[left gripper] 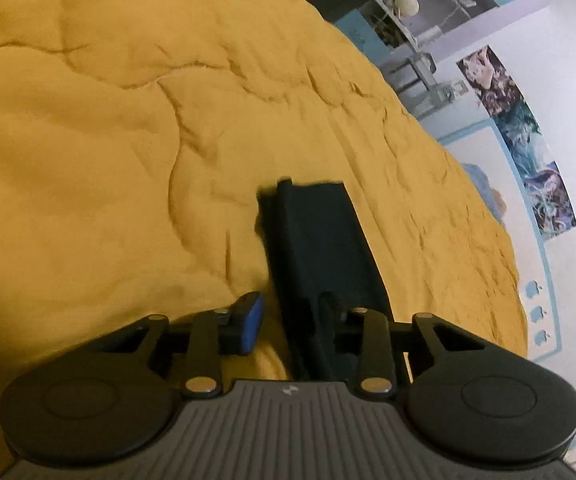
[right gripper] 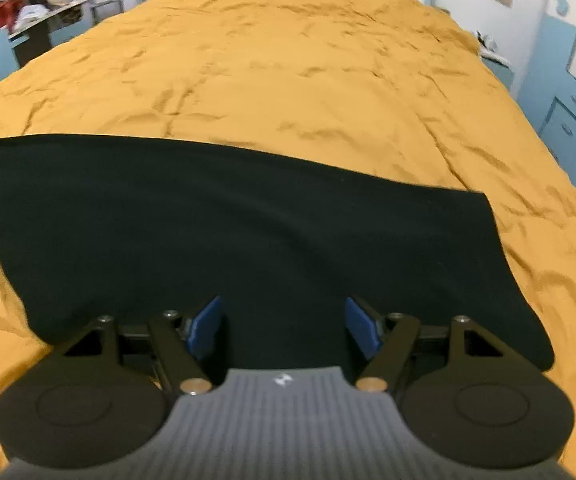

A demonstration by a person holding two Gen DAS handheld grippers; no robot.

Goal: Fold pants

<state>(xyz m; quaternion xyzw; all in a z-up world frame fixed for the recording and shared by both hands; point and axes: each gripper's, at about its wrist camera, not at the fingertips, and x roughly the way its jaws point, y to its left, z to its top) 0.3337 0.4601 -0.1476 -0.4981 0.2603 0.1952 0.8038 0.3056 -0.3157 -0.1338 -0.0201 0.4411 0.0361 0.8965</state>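
The left tongs (left gripper: 288,320) stand wide with a fold of the black pants (right gripper: 248,240) between the fingers, not yet pinched. The right tongs (right gripper: 284,328) hover wide above the cloth, which lies flat on the yellow bed (right gripper: 307,60) — so a fold seems about to begin; next, both must close on an edge.
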